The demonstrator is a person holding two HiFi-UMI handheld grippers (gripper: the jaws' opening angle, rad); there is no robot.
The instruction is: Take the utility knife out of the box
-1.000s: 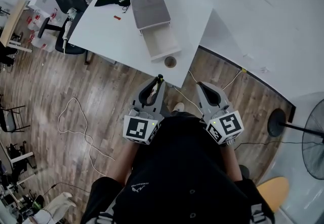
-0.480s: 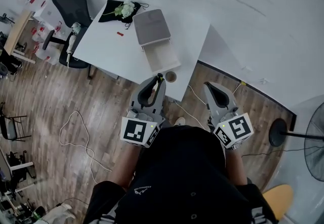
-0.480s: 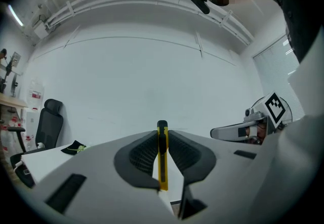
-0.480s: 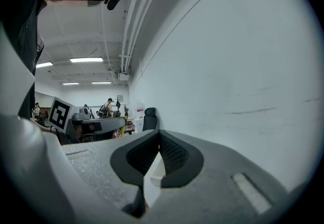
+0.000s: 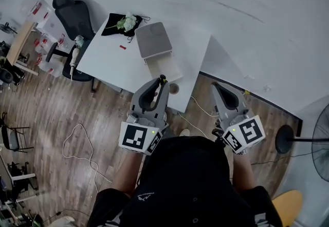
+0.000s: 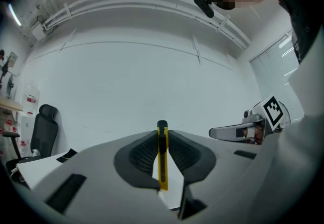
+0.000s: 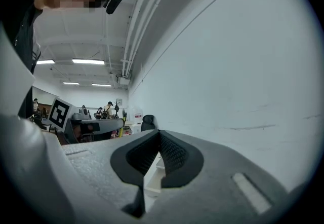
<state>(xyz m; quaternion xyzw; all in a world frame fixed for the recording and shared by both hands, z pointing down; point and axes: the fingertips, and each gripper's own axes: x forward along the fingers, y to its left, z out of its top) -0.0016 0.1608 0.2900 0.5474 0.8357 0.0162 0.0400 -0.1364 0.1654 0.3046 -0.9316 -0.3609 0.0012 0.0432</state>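
Observation:
A yellow utility knife [image 6: 162,159] with a black slider stands upright between the pads of my left gripper [image 6: 162,136], which is shut on it. In the head view the knife's dark tip [image 5: 163,77] pokes out of the left gripper [image 5: 160,83], held in the air over the near edge of the white table [image 5: 110,59]. The grey box [image 5: 153,39] lies on the table with its white drawer [image 5: 164,69] pulled out towards me. My right gripper [image 5: 218,86] hovers beside the table's right corner. Its jaws [image 7: 159,134] meet at the tips with nothing between them.
A small round brown object [image 5: 174,88] sits at the table's near edge. White flowers on a black cloth [image 5: 124,21] and a small red item [image 5: 122,46] lie at the far side. A black office chair [image 5: 72,13] stands to the left, cables [image 5: 77,138] run over the wooden floor, and a fan [image 5: 313,138] stands right.
Both grippers have risen and come forward to the table's near edge. The knife has stayed in the left gripper throughout. The right jaws stay shut.

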